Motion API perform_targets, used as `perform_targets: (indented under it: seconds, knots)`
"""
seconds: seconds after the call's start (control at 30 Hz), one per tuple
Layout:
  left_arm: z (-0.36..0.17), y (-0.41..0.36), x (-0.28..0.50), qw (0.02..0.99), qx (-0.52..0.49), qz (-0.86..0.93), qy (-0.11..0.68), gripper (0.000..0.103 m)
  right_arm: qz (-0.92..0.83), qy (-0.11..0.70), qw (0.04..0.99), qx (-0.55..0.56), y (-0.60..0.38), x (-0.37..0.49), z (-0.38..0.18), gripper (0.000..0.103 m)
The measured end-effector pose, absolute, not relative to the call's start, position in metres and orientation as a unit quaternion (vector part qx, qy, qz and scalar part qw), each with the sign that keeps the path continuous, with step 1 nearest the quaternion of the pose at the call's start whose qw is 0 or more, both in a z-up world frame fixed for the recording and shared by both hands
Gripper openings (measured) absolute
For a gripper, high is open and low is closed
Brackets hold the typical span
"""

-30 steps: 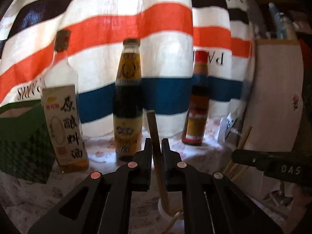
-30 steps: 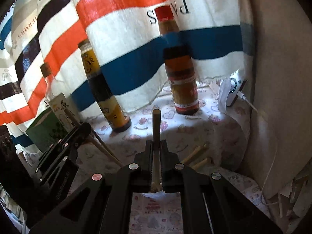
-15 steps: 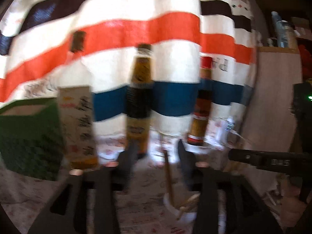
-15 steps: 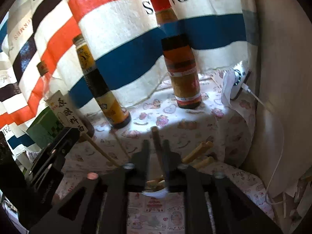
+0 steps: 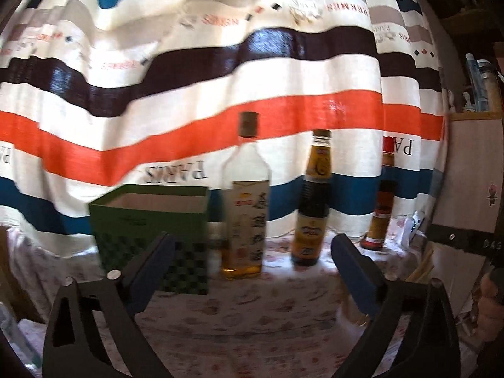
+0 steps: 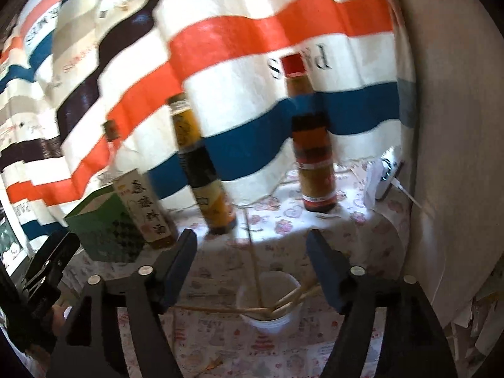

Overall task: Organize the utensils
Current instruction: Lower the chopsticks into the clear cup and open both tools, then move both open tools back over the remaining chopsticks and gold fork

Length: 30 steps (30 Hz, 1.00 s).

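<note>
A white cup (image 6: 274, 323) stands on the flowered tablecloth, holding several wooden chopsticks (image 6: 256, 271). One stands nearly upright and one leans far out to the left. My right gripper (image 6: 252, 239) hovers just above the cup, its jaws opening, and the pads touch no chopstick. My left gripper (image 5: 252, 245) is also opening, wide, with nothing between its fingers; only bottles show beyond it. It appears at the left edge of the right wrist view as the left gripper (image 6: 47, 267). The right gripper (image 5: 466, 242) and some chopsticks (image 5: 422, 266) show at the right of the left wrist view.
Along the striped cloth at the back stand a green box (image 5: 151, 217), a clear bottle (image 5: 245, 214), a dark sauce bottle (image 5: 312, 208) and a red-capped bottle (image 5: 382, 208). A white plug with a cable (image 6: 382, 179) lies at the back right. A pale panel (image 6: 447, 157) closes the right side.
Both grippers were shut on a chopstick each and have opened, leaving the chopsticks in the cup. The left gripper has swung away to the left and risen; the right has lifted slightly.
</note>
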<state>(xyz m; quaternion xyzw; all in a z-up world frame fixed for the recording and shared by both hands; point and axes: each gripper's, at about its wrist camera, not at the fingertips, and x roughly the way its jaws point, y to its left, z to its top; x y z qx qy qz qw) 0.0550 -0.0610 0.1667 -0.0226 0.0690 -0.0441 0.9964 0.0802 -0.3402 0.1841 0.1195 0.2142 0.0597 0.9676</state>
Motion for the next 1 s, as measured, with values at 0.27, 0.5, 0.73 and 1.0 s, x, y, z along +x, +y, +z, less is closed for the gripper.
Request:
perform_targets:
  seconds: [0.27, 0.5, 0.73, 1.0]
  knots:
    - [0.137, -0.018, 0.024, 0.994, -0.034, -0.018, 0.099, 0.102, 0.099, 0.202, 0.97, 0.089, -0.308, 0.05, 0.186, 0.089]
    - [0.103, 0.009, 0.008, 0.991, -0.051, 0.017, 0.121, 0.102, 0.088, 0.23, 0.968, 0.049, -0.286, 0.025, 0.152, 0.091]
    - [0.072, 0.017, 0.002, 0.991, -0.058, 0.027, 0.121, 0.102, 0.051, 0.253, 0.962, 0.087, -0.284, 0.023, 0.098, 0.092]
    - [0.027, -0.012, 0.023, 0.981, -0.009, 0.002, 0.195, 0.102, 0.026, 0.297, 0.953, 0.057, -0.277, 0.043, 0.053, 0.092]
